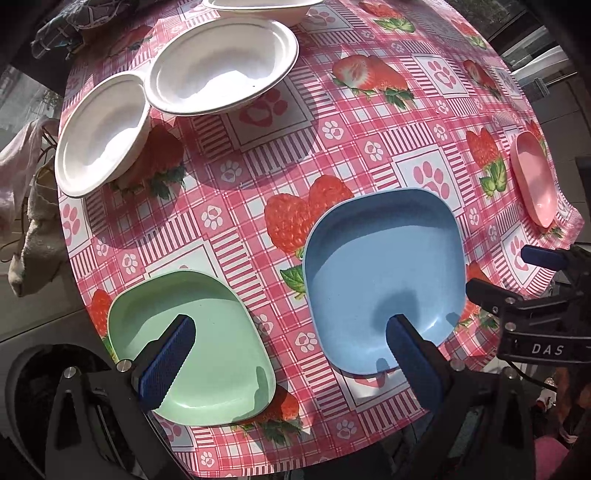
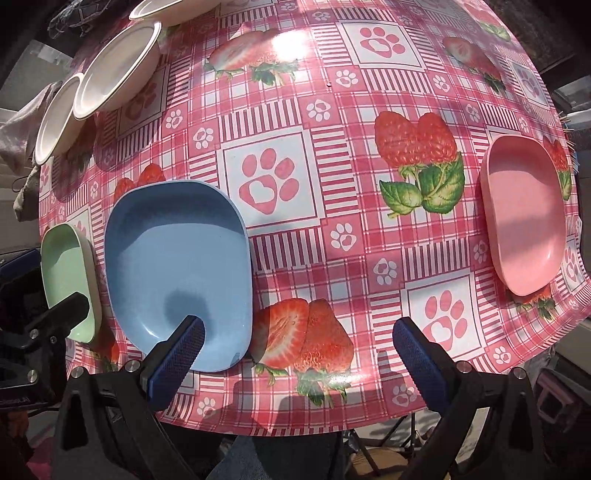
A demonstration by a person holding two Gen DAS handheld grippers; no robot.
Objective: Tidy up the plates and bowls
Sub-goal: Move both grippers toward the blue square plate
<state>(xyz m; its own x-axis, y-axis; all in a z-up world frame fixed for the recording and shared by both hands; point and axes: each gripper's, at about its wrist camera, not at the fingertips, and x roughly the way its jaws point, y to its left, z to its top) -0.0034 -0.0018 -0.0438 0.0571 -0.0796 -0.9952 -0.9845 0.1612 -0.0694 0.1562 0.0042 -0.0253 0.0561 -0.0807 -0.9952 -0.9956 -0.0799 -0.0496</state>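
On a pink strawberry tablecloth [image 1: 369, 122] lie a green plate [image 1: 207, 332], a blue plate [image 1: 384, 258] and, far right, a pink plate [image 1: 535, 181]. Three white bowls [image 1: 221, 66] sit at the back left. My left gripper [image 1: 291, 354] is open and holds nothing, one finger over the green plate, the other over the blue plate's near rim. In the right wrist view the right gripper [image 2: 299, 350] is open too, its left finger over the blue plate [image 2: 177, 258] and its right finger above bare cloth. The pink plate [image 2: 524, 214] lies right, the green plate [image 2: 66, 273] left.
Pale cloths [image 1: 33, 236] hang off the table's left side, and a dark bundle [image 1: 62, 29] lies at the back left corner. The table's front edge runs just under both grippers. The right gripper [image 1: 513, 273] shows at the left view's right border.
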